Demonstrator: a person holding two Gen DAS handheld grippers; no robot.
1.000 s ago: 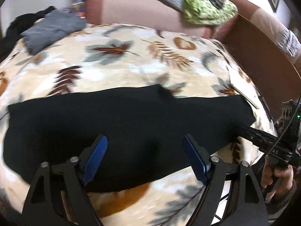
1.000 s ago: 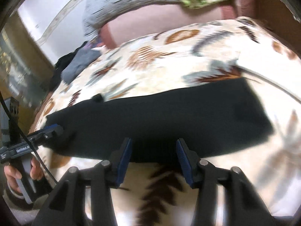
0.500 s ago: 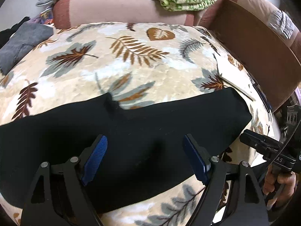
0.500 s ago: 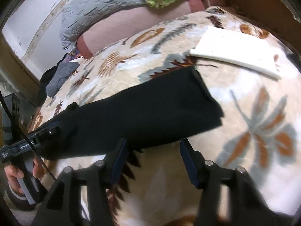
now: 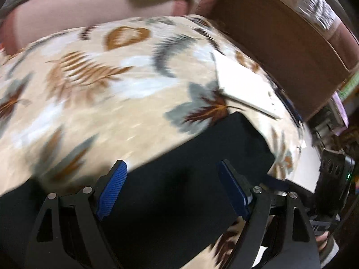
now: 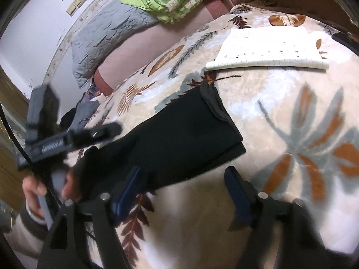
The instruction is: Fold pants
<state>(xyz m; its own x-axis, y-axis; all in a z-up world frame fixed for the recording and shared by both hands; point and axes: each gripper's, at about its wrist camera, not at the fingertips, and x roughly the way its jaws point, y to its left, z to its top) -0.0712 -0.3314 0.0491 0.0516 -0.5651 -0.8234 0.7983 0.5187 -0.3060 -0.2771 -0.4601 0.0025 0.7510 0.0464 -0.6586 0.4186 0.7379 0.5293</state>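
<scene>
Your left hand-held gripper [image 5: 171,188] is spread wide over the black pants [image 5: 179,179]; your right hand-held gripper [image 6: 182,190] is also spread, just at their near edge. The pants lie folded lengthwise on the leaf-patterned bed [image 6: 280,116], a white notepad [image 6: 269,49] beyond them.

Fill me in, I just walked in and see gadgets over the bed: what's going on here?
A person is folding black pants on a leaf-print blanket, holding a two-finger gripper in each hand. The pants lie in a long strip across the bed, one end near a white notepad. The left gripper hangs open over the pants. The right gripper is open at their near edge. Neither is gripping the cloth at this moment.
</scene>
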